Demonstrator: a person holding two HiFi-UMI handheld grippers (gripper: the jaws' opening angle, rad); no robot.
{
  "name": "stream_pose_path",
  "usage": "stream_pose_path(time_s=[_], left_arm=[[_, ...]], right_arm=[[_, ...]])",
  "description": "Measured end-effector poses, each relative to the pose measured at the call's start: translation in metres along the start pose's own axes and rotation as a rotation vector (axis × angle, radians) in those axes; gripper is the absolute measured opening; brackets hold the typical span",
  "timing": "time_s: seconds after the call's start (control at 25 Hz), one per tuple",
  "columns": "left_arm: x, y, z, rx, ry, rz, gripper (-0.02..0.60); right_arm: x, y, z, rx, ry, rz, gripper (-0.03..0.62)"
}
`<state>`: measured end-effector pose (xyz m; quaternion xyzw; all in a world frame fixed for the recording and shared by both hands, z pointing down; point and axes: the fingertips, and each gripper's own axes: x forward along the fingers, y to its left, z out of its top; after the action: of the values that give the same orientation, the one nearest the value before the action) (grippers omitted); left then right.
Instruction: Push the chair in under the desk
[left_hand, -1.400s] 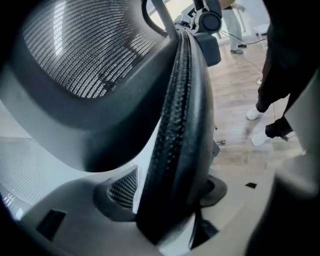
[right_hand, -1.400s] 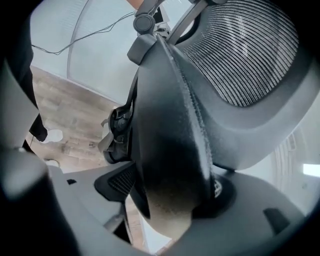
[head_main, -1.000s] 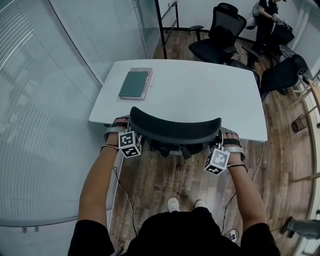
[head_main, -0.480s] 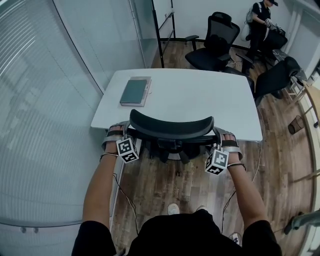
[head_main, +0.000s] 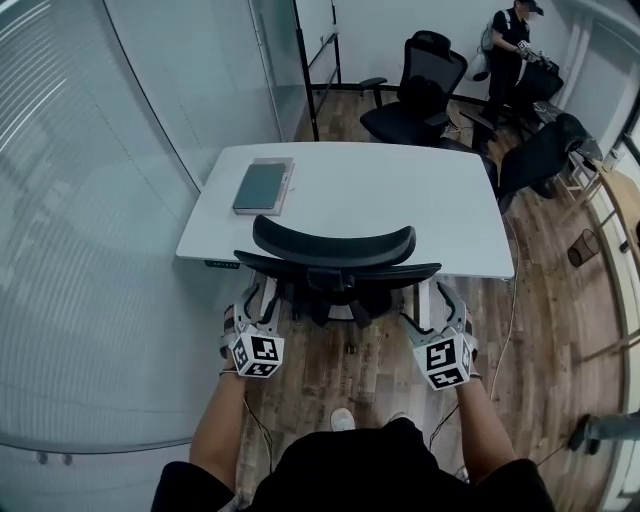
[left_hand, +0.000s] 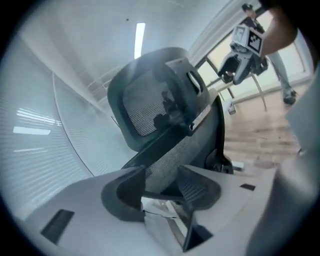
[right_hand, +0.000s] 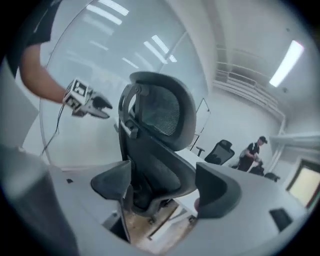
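Observation:
The black mesh chair (head_main: 335, 262) stands against the near edge of the white desk (head_main: 400, 200), its seat under the top and its headrest (head_main: 333, 240) above the edge. My left gripper (head_main: 262, 298) hangs just short of the backrest's left end, open. Its jaws have just been closing, and the pads grip nothing; in the left gripper view (left_hand: 161, 184) the mesh backrest (left_hand: 172, 160) shows in the gap. My right gripper (head_main: 437, 300) is off the right end, open wide after closing slightly, with the chair (right_hand: 157, 145) beyond its empty jaws (right_hand: 167, 187).
A grey-green notebook (head_main: 262, 187) lies on the desk's far left. A glass wall (head_main: 120, 200) runs along the left. More black chairs (head_main: 415, 85) (head_main: 540, 150) and a person (head_main: 505, 45) are past the desk. A bin (head_main: 582, 247) stands at the right.
Both grippers have let go of the backrest's ends and drawn back toward me, rolling so their marker cubes face up. The left jaws have narrowed.

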<state>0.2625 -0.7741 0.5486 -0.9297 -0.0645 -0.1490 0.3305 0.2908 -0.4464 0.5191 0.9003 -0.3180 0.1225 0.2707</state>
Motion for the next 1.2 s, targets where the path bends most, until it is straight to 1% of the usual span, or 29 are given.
stream_pose_path(time_s=[0.04, 0.08, 0.16, 0.24, 0.28, 0.32, 0.36, 0.4, 0.44, 0.52, 0.76, 1.0, 1.2], left_arm=[[-0.007, -0.009, 0.006, -0.055, -0.022, -0.002, 0.204], [-0.013, -0.016, 0.012, -0.118, -0.042, -0.009, 0.188], [-0.022, -0.028, 0.022, -0.239, -0.079, -0.027, 0.153], [-0.029, -0.037, 0.031, -0.317, -0.105, -0.038, 0.101], [-0.032, -0.042, 0.035, -0.339, -0.108, -0.043, 0.072], [-0.034, -0.048, 0.039, -0.361, -0.107, -0.052, 0.037], [-0.036, -0.055, 0.045, -0.389, -0.109, -0.067, 0.014], [-0.038, -0.062, 0.051, -0.422, -0.116, -0.085, 0.014], [-0.040, -0.069, 0.057, -0.451, -0.125, -0.101, 0.014], [-0.045, -0.081, 0.066, -0.484, -0.137, -0.120, 0.013], [-0.066, -0.093, 0.082, -0.516, -0.176, -0.137, 0.012], [-0.082, -0.089, 0.089, -0.512, -0.212, -0.106, 0.014], [-0.088, -0.092, 0.091, -0.504, -0.226, -0.117, 0.014]], right_arm=[[-0.006, 0.001, 0.003, 0.063, -0.026, -0.003, 0.392], [-0.011, 0.003, 0.005, 0.096, -0.048, -0.009, 0.369], [-0.016, 0.005, 0.005, 0.093, -0.077, -0.034, 0.333], [-0.021, 0.006, 0.004, 0.084, -0.097, -0.064, 0.255], [-0.025, 0.006, 0.004, 0.096, -0.111, -0.077, 0.203], [-0.030, 0.007, 0.004, 0.120, -0.125, -0.087, 0.127], [-0.033, 0.007, 0.004, 0.149, -0.135, -0.095, 0.031], [-0.036, 0.008, 0.003, 0.175, -0.140, -0.100, 0.006], [-0.039, 0.011, 0.003, 0.196, -0.142, -0.101, 0.005], [-0.044, 0.018, 0.003, 0.219, -0.149, -0.100, 0.003], [-0.062, 0.034, 0.013, 0.177, -0.189, -0.117, 0.002], [-0.069, 0.041, 0.018, 0.177, -0.212, -0.112, 0.002], [-0.072, 0.045, 0.020, 0.165, -0.208, -0.119, 0.003]])
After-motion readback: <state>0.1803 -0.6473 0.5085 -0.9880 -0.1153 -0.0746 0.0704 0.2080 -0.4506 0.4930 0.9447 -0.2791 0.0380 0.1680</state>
